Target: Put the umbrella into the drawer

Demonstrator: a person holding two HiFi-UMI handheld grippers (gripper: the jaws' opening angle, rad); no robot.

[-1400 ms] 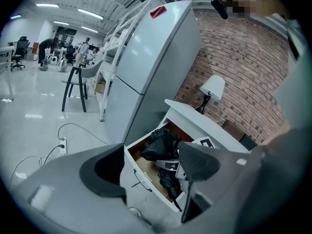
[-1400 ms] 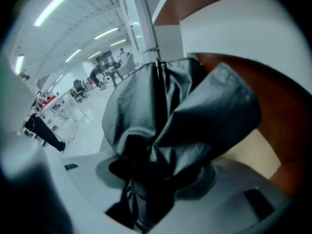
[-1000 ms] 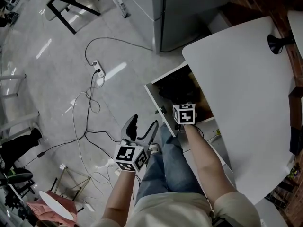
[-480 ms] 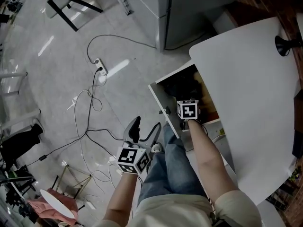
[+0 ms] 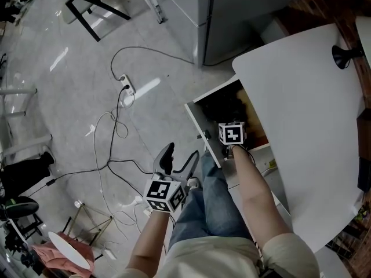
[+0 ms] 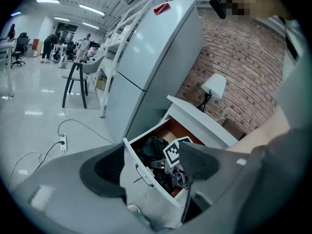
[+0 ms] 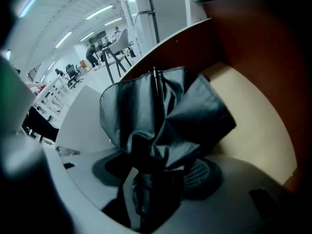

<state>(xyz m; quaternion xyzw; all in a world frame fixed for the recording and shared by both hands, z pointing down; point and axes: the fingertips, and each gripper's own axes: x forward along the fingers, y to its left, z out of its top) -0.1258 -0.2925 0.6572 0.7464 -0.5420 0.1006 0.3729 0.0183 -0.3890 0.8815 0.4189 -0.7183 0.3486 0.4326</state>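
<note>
Floor: glossy grey floor [image 5: 64, 114], with cables and a power strip [image 5: 128, 88] on it.
Room: white table [image 5: 307, 114], fridge [image 6: 151, 57], brick wall [image 6: 243, 67].
Drawer [image 5: 200, 129]: open under the table.
Umbrella [image 7: 161, 116]: black, folded, fabric crumpled (1 thin rib showing); lying in the drawer.
Right gripper [image 7: 158, 172]: jaws opening, umbrella between them.
Left gripper [image 5: 179, 155]: 2 jaws apart, empty.

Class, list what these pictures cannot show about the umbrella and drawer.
- Umbrella handle: right gripper view, buried in its own dark fabric.
- Drawer back: head view, under the white tabletop.
- Anything else inside: left gripper view, too dark and small.
</note>
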